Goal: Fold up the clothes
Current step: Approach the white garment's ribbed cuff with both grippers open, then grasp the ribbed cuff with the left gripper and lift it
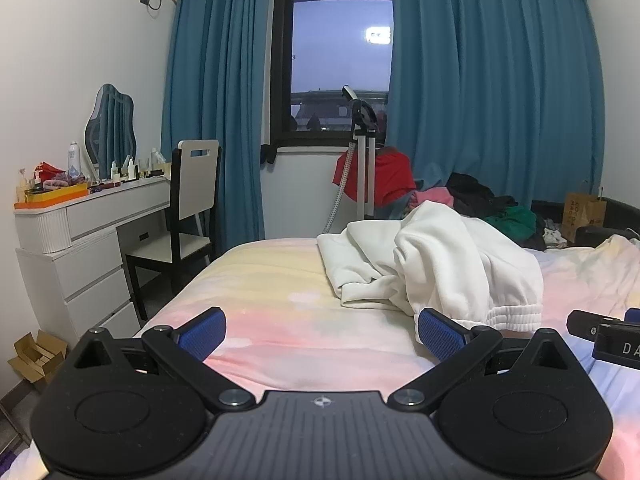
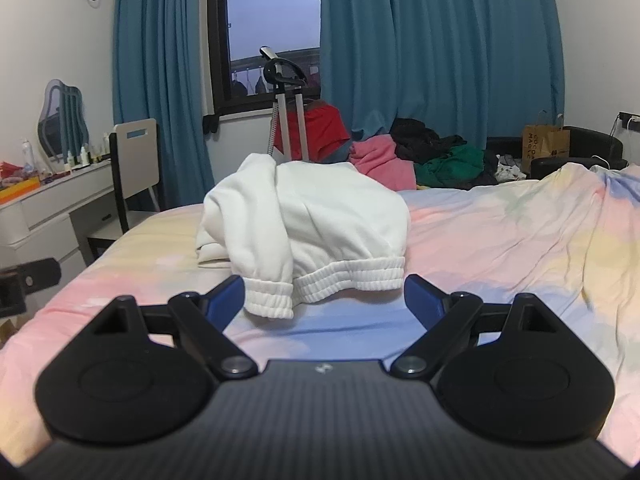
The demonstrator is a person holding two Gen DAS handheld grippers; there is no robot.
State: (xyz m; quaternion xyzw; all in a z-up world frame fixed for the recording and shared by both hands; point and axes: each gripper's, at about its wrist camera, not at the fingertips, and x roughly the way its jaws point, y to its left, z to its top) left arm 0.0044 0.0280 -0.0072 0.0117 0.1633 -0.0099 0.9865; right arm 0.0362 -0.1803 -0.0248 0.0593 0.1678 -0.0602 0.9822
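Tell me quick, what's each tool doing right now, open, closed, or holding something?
Left tool: open, holding nothing, over the bedspread.
Right tool: open, holding nothing; white garment cuffs lie between its fingers.

Brown paper bag (image 2: 545, 145) reads "COCOA MAGIC", partly blurred; black tool (image 1: 616, 342) shows "DA", cut off.

Bed (image 2: 500, 240): right in front of both grippers, stretched toward the window wall.
Sweatshirt (image 2: 312, 216): bunched up on the bed, its cuff (image 2: 269, 300) and hem nearest the right gripper (image 2: 324, 302).
Left gripper (image 1: 320, 334): held over the bed, left of the sweatshirt.
Clothes pile (image 2: 432, 152): heaped behind the bed, right of the steamer stand (image 2: 286, 120).
Dresser (image 1: 80, 236): parked left of the bed, chair (image 1: 188, 208) tucked beside it.
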